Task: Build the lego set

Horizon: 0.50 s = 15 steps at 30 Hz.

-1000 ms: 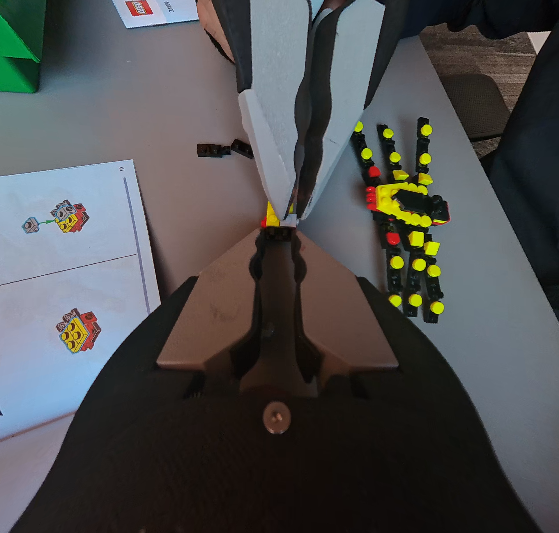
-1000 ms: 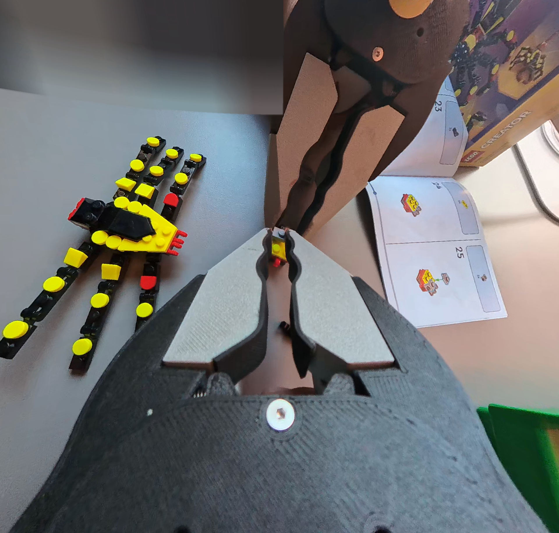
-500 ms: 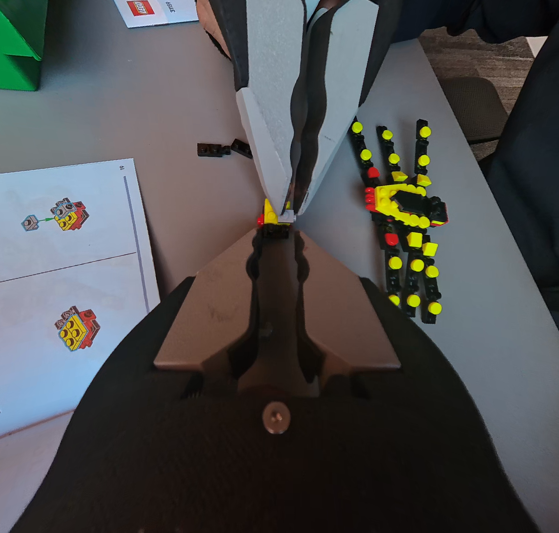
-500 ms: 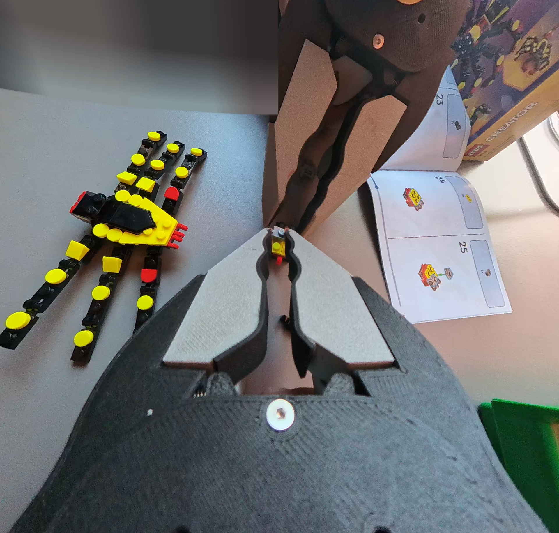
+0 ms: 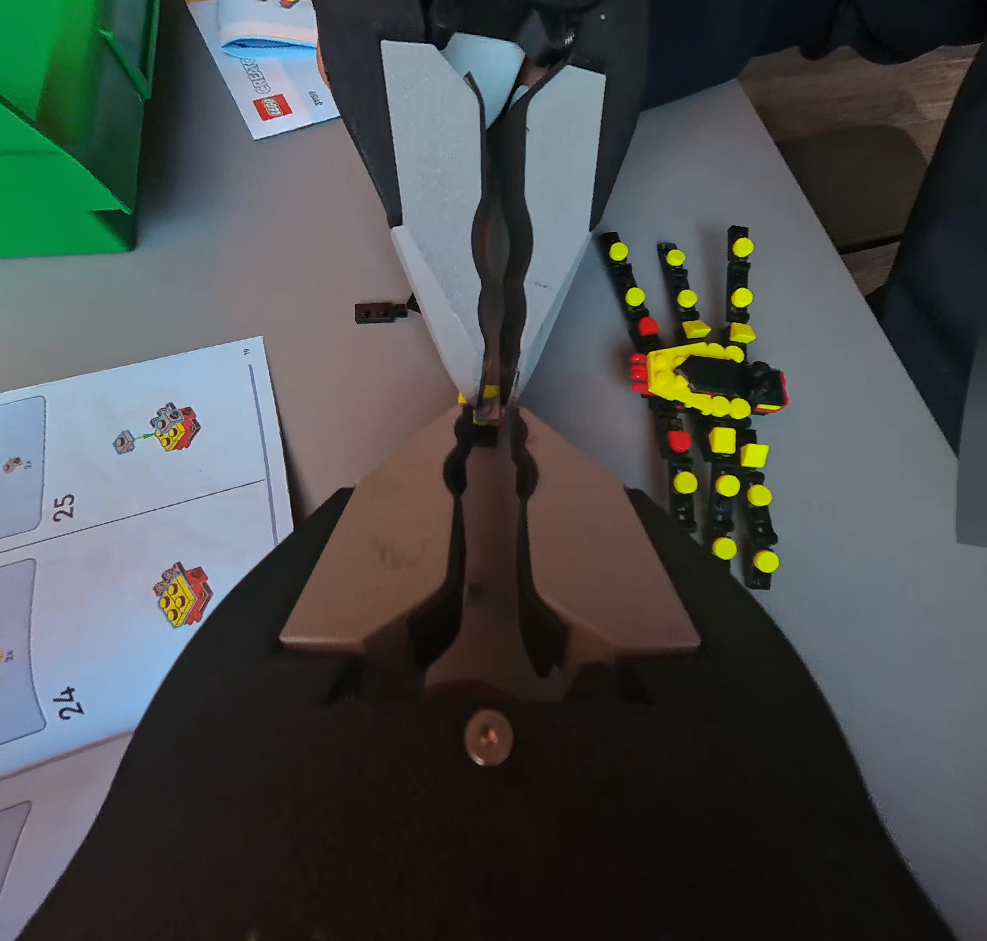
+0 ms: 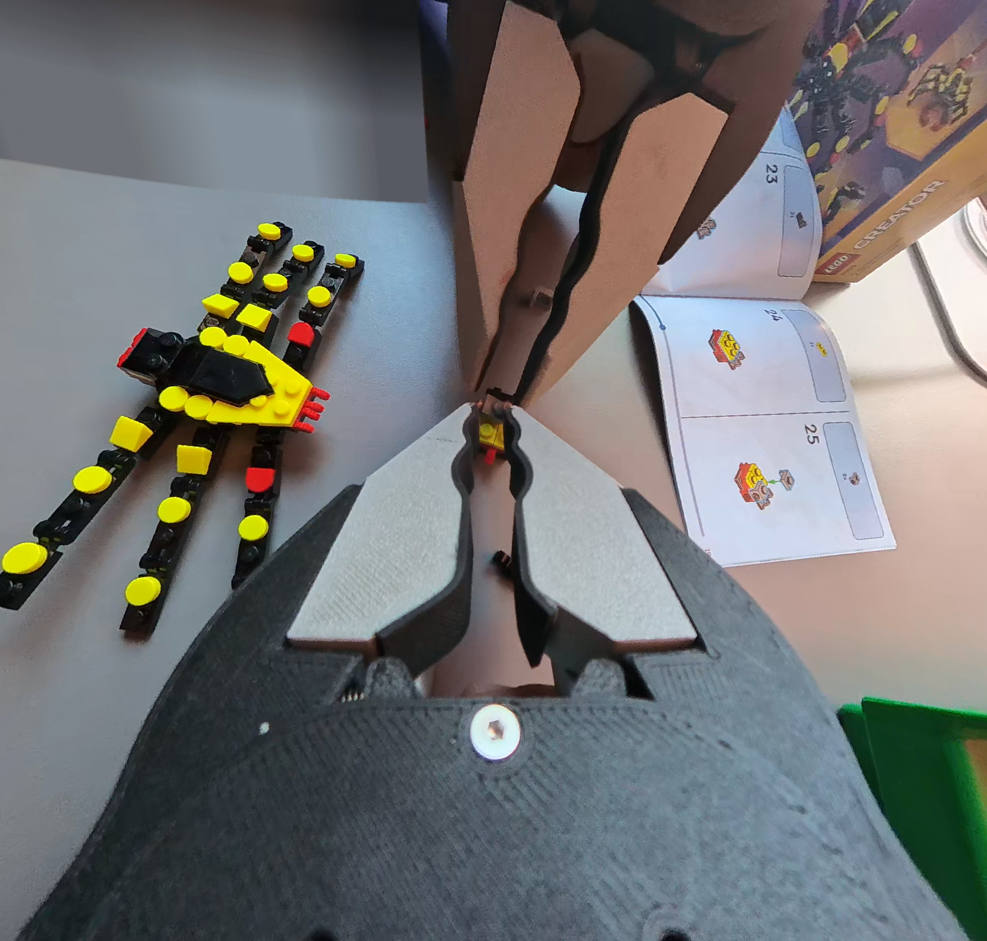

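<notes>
Grey table point(image 5: 881, 702) carries all items.

Left gripper point(image 5: 487, 424): fingers narrow, tips pinching the black lower end of a small yellow, red and black brick cluster point(image 5: 485, 413), held above the table.

Right gripper point(image 6: 490, 409): fingers narrow, tips meeting the left gripper's head-on and closed on the same cluster point(image 6: 490, 435), whose yellow part with a red piece sits just inside its tips. Which tool bears the load cannot be told.

Spider model point(image 5: 705, 387): black legs with yellow studs and red tiles, yellow and black body; lies flat near the table's edge, on the left gripper's right and the right gripper's left point(image 6: 213, 381), apart from both tools.

Manual point(image 5: 133, 515): open, flat on the table across from the spider, build steps showing point(image 6: 758, 424).

Black pieces point(image 5: 376, 311): loose on the table, beyond the left gripper's tips, partly hidden by the right gripper.

Booklet point(image 5: 272, 61): closed, farther off.

Green box point(image 5: 64, 104): far corner in the left wrist view.

Set box point(image 6: 897, 114): purple and yellow, past the manual.
</notes>
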{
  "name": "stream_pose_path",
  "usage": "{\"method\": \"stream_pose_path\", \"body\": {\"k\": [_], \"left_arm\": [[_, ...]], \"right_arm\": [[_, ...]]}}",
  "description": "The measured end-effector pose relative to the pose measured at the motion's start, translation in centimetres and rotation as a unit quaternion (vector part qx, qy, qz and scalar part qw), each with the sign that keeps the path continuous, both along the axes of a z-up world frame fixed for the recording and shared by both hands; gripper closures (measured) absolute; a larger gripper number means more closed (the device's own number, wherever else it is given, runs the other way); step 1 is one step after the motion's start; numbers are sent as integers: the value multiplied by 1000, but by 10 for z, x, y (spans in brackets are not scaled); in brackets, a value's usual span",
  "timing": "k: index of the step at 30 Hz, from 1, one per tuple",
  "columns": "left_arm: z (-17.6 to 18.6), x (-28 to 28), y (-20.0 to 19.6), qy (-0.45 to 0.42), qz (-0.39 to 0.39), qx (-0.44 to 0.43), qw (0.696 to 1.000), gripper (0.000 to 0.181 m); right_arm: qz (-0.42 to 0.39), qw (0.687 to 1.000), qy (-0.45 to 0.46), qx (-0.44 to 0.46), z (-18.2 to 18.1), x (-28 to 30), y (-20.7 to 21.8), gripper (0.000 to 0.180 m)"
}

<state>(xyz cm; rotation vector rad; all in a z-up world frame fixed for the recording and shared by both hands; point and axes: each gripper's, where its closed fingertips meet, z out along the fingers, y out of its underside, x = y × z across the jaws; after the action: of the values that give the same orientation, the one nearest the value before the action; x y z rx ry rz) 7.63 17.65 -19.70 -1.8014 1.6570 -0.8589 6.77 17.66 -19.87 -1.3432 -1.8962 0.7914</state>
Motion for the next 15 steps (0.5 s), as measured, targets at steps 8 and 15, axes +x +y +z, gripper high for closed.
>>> {"method": "stream_pose_path", "body": {"k": [8, 15], "left_arm": [[-3, 0, 0, 5, 3, 1, 1000, 175], [-3, 1, 1, 8, 9, 10, 1000, 175]], "right_arm": [[4, 1000, 2, 16, 0, 1, -1, 174], [4, 1000, 5, 29, 0, 2, -1, 174]]}}
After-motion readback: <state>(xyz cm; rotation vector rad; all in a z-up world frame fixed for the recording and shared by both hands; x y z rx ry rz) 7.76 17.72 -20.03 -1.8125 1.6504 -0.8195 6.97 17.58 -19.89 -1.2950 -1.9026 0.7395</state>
